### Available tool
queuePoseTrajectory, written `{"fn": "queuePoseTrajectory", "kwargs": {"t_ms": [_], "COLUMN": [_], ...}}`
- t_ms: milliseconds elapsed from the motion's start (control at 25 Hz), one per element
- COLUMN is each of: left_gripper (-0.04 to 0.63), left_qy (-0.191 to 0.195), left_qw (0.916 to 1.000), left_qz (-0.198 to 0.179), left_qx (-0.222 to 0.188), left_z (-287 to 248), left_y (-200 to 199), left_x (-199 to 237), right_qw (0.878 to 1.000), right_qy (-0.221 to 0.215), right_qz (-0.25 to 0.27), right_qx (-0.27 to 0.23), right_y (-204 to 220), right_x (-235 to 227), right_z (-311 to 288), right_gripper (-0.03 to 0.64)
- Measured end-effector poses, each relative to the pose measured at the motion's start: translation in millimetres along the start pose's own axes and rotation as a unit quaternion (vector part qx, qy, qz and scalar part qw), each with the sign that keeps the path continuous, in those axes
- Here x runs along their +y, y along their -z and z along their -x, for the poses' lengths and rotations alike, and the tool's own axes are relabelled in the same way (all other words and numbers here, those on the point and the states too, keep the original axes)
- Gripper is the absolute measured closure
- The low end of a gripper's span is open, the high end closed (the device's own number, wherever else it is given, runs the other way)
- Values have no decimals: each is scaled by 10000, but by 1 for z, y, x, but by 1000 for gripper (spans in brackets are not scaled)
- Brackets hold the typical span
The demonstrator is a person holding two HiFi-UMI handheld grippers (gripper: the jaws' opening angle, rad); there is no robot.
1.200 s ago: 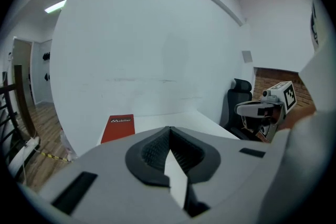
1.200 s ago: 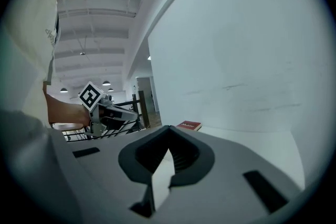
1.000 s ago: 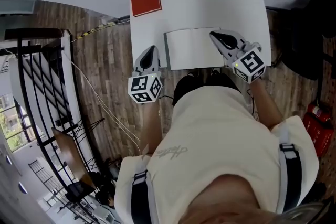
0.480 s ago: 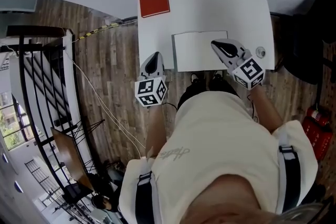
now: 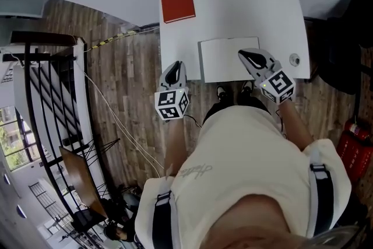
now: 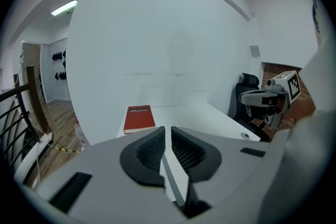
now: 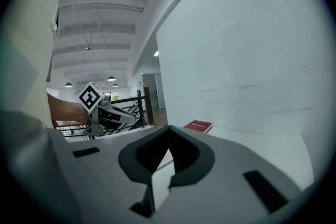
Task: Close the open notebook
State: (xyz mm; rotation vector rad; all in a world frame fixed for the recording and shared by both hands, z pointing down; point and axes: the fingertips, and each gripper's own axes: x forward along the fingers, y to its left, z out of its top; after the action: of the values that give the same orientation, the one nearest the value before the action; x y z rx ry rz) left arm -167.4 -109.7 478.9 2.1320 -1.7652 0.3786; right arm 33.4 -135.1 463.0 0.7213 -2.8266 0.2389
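Note:
A white notebook [image 5: 224,60] lies flat on the white table [image 5: 245,6] by its near edge. It shows one plain white face with no centre fold that I can see. My right gripper [image 5: 245,55] hovers over the notebook's right part, jaws shut with nothing between them [image 7: 169,131]. My left gripper [image 5: 173,69] hangs off the table's near left corner, left of the notebook. It is shut and empty [image 6: 168,131], and aims along the table.
A red book [image 5: 177,0] lies at the table's far left corner, seen too in the left gripper view [image 6: 139,117]. A round cable hole [image 5: 294,59] sits right of the notebook. A black chair [image 5: 344,38] and a red extinguisher [image 5: 351,146] stand right, a stair railing [image 5: 52,96] left.
The head view has shifted, so the table sits further right and lower. The right gripper has slid a little toward the notebook's near edge. The left gripper keeps its place by the corner.

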Motion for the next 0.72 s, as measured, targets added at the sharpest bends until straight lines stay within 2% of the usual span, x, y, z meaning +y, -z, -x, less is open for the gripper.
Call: {"fn": "queuePoseTrajectory", "kwargs": {"t_ms": [200,360,600,720], "left_gripper": [573,572,572,572], "left_qy": [146,292,329,397], "left_qw": [9995,9972,9893,9811], "left_qz": [261,625,1108,1416], "left_qx": [93,284,889,1260], "left_z": [-1,-6,-19,-25], "left_y": [13,36,102,145], "left_x": [4,7,14,12], "right_qw": [9999,9998,9994,9990], "right_qy": [24,67,100,55], "right_qz": [106,150,80,58], "right_qx": [-4,106,315,442], "right_y": [-1,2,13,19], "right_x": [5,7,11,13], "right_z": [1,2,1,-1], "right_gripper": [609,609,609,609]}}
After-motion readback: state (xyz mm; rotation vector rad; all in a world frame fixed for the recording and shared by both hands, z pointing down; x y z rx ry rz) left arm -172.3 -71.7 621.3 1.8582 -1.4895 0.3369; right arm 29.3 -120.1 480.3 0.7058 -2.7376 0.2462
